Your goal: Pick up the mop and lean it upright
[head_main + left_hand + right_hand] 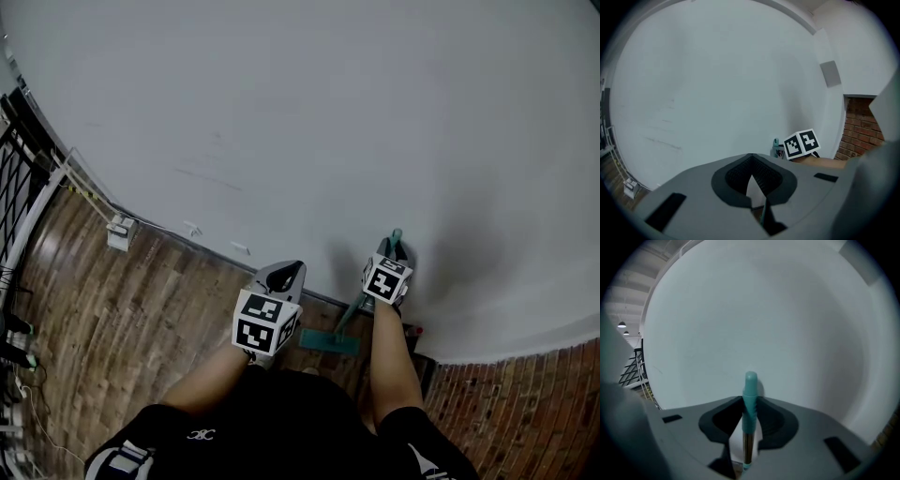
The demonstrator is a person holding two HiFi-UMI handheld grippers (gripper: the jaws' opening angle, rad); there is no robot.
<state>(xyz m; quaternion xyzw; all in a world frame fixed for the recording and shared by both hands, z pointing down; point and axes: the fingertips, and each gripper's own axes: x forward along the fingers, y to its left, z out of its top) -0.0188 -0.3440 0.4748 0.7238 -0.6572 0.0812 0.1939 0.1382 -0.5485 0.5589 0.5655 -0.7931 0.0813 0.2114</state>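
We judge this to be the final lean. The right tongs (749, 416) are clamped on the teal grip of the slim flat mop (750, 390), pads meeting it on both sides. The left tongs (751, 164) are together and empty, at 9 o'clock of them. To finish well, we would rest the grip's tip against the plain white wall (328, 112), check that the head sits flat, then part the pads slowly and draw straight back. The mop stands near upright at 5 o'clock in the head view. A metal shaft runs below the grip, and its teal rectangular head (328, 342) sits on the brown wooden floor (141, 309) at the wall's foot.
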